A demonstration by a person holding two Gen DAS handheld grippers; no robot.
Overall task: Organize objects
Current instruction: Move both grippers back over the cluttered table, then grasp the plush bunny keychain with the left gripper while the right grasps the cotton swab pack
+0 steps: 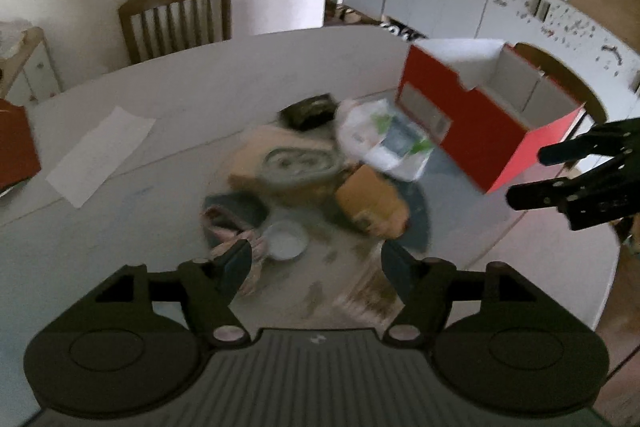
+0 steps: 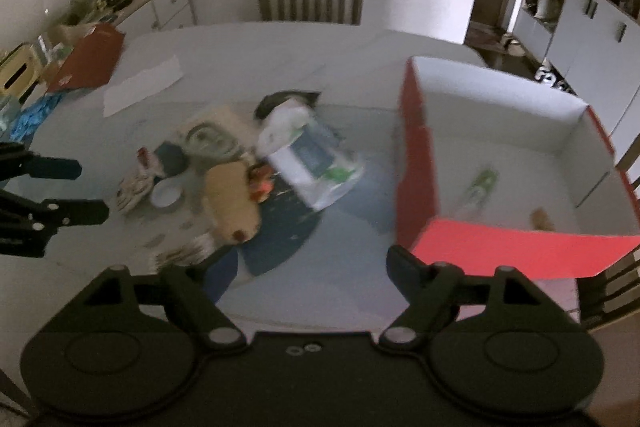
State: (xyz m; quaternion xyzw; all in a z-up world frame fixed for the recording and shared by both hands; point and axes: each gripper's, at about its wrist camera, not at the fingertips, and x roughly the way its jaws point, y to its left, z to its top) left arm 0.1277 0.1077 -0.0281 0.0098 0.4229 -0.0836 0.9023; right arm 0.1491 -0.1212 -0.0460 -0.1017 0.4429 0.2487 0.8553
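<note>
White table (image 2: 280, 39) bears red box (image 2: 416, 163), paper sheet (image 2: 140, 83), cluttered objects (image 2: 228, 187)

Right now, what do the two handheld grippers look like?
Both match: the left gripper and right gripper are matte black, with two round discs on a ribbed body, silver pivot pins and flat dark jaws on linkage arms. The left has a small white logo. No cables or sleeves visible.
</note>
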